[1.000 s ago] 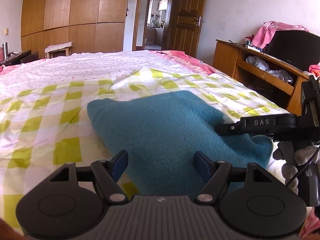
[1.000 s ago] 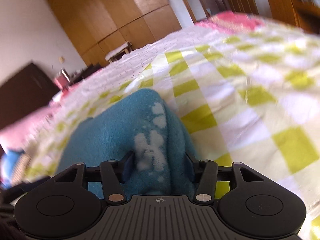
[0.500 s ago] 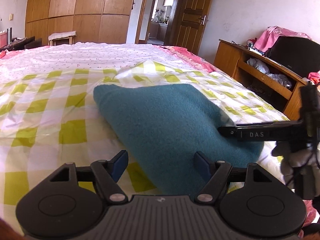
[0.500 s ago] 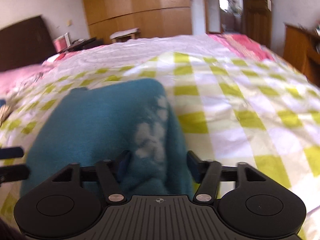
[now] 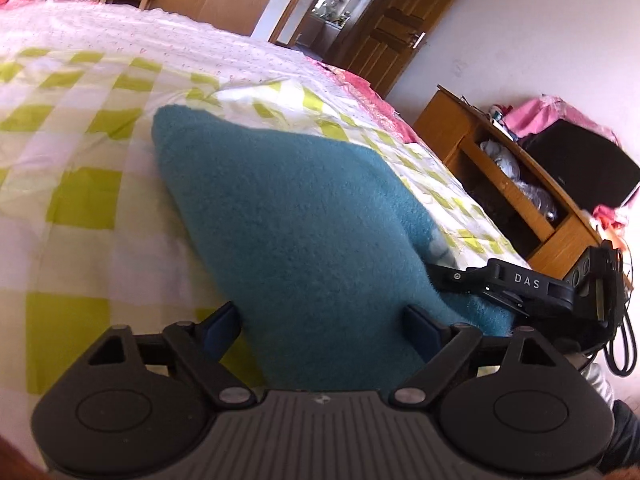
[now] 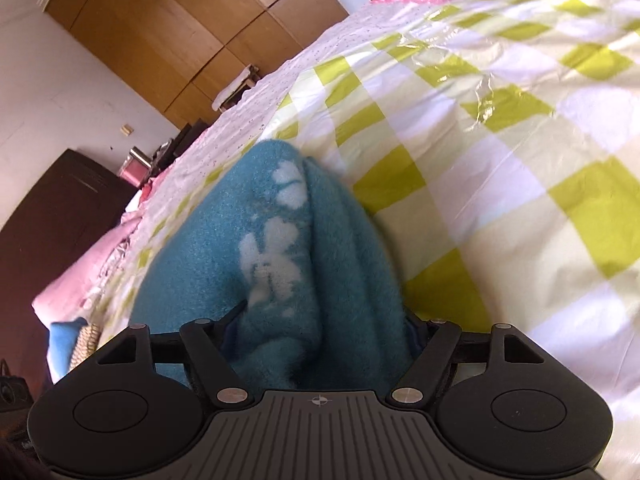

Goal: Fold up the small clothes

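A teal fleece garment (image 5: 288,216) with a white rabbit print (image 6: 272,252) lies folded on the green-and-white checked bed cover (image 5: 72,200). My left gripper (image 5: 320,324) is open, its blue-padded fingers (image 5: 220,326) standing on either side of the garment's near edge. My right gripper (image 6: 320,320) is open too, with a thick bunched fold of the fleece filling the gap between its fingers. The right gripper also shows at the garment's right edge in the left wrist view (image 5: 520,284).
A wooden shelf unit (image 5: 512,184) with a black screen and pink cloth stands right of the bed. Wooden wardrobes (image 6: 208,28) and an open door (image 5: 336,8) are at the far wall. A pink pillow (image 6: 80,276) lies at the bed's left side.
Both grippers have tilted and moved closer in over the garment. The fleece now sits deeper between the fingers of each. The garment has stayed folded on the bed.
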